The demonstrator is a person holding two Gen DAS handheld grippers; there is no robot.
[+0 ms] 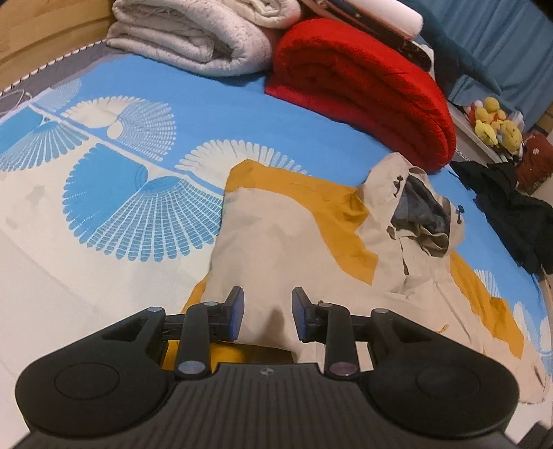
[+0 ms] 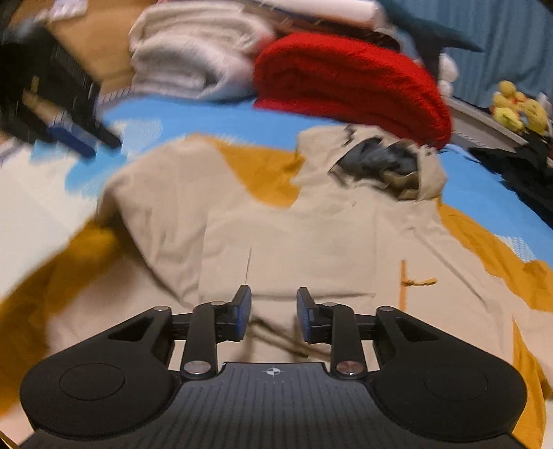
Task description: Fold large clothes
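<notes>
A beige and mustard hooded jacket (image 1: 283, 238) lies spread on the blue and white bedsheet (image 1: 114, 193), with its hood (image 1: 425, 214) toward the far right. My left gripper (image 1: 268, 316) is open, with its jaws on either side of a raised fold of the jacket's left part. In the right wrist view the jacket (image 2: 293, 235) fills the middle, with its hood (image 2: 383, 165) at the far end. My right gripper (image 2: 273, 316) is open just above the jacket's lower front. The left gripper (image 2: 69, 134) shows blurred at the upper left of this view.
A folded red blanket (image 1: 363, 89) and a folded white blanket (image 1: 193, 38) lie at the far end of the bed. Dark clothes (image 1: 508, 214) lie at the right edge. Yellow plush toys (image 1: 494, 124) sit on a shelf beyond. A wooden headboard (image 1: 41, 31) is at the far left.
</notes>
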